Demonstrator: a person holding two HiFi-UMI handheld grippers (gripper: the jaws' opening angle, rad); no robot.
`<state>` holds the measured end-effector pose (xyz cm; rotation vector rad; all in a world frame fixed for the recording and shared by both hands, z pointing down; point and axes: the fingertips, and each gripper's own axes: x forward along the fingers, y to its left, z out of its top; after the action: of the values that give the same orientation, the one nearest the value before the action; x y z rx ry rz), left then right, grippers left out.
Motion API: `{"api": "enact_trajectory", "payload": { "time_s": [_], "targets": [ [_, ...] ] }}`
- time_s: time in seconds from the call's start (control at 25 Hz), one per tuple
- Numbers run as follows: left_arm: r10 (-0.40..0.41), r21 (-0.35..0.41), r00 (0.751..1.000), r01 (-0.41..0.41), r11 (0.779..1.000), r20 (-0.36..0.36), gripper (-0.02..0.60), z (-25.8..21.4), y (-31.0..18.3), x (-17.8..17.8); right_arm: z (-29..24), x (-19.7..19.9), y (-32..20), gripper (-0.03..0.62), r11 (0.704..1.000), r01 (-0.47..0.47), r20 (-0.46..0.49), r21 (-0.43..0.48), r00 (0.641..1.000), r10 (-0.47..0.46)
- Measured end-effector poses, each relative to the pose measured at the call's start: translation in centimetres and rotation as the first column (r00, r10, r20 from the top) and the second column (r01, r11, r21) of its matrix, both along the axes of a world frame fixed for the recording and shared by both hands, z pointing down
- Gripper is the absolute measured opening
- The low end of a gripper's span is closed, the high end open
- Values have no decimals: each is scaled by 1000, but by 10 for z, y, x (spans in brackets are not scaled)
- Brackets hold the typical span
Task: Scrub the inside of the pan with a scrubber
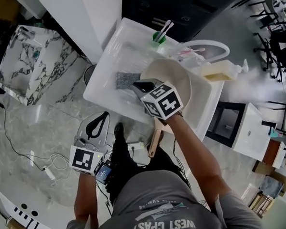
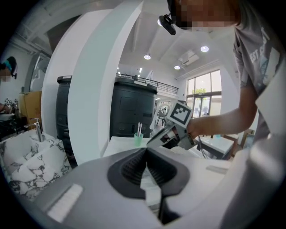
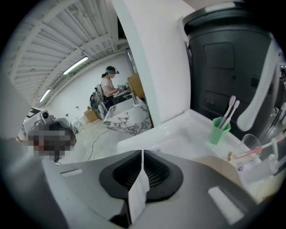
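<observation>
**Both grippers closed on nothing; scrubber [image 1: 128, 79] loose in the sink [image 1: 110, 65]**
Your right gripper [image 3: 142, 154] hung over the pan [image 1: 173, 76] with its jaws pressed together, empty. Your left gripper [image 2: 145, 150], likewise clenched, was well away from the handle [image 1: 154, 141]. The scrubber lay just beside the pan's rim. Risk: with the pan unheld, scrubbing pressure could slide it

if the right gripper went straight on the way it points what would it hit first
Probably the grey scrubber lying in the sink, just ahead of the right gripper. Its height is unclear, so it might pass over to the sink's wall.
</observation>
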<state>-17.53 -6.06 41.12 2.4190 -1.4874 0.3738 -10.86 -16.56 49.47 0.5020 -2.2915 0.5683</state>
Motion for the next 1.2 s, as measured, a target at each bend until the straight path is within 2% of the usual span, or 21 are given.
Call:
{"api": "enact_trajectory", "payload": {
  "time_s": [0.12, 0.24, 0.32, 0.44, 0.6, 0.72, 1.0, 1.2],
  "targets": [
    [6, 28, 1000, -6, 1000, 14, 2, -22, 2, 6, -52, 28, 2, 1, 996, -67, 97, 65, 993, 60],
    [15, 59, 1000, -16, 998, 21, 2, -44, 3, 14, -116, 60, 9, 0, 979, -133, 223, 155, 970, 97],
    [26, 84, 999, -28, 996, 20, 2, -60, 3, 21, -165, 84, 16, -1, 953, -181, 299, 243, 949, 103],
    [38, 123, 999, -40, 992, 20, 2, -85, 6, 28, -227, 119, 31, -2, 909, -232, 362, 347, 927, 99],
    [45, 151, 999, -45, 987, 8, 2, -115, 19, 37, -278, 156, 61, -2, 854, -271, 383, 443, 919, 93],
    [56, 203, 998, -58, 978, 16, 2, -138, 27, 44, -305, 176, 85, -2, 822, -290, 392, 491, 916, 89],
    [76, 265, 997, -79, 961, 21, 2, -175, 48, 64, -336, 211, 121, -2, 780, -329, 407, 532, 907, 106],
    [93, 264, 995, -97, 959, 31, 2, -183, 56, 83, -345, 234, 139, -2, 766, -348, 409, 540, 904, 122]
  ]
}}
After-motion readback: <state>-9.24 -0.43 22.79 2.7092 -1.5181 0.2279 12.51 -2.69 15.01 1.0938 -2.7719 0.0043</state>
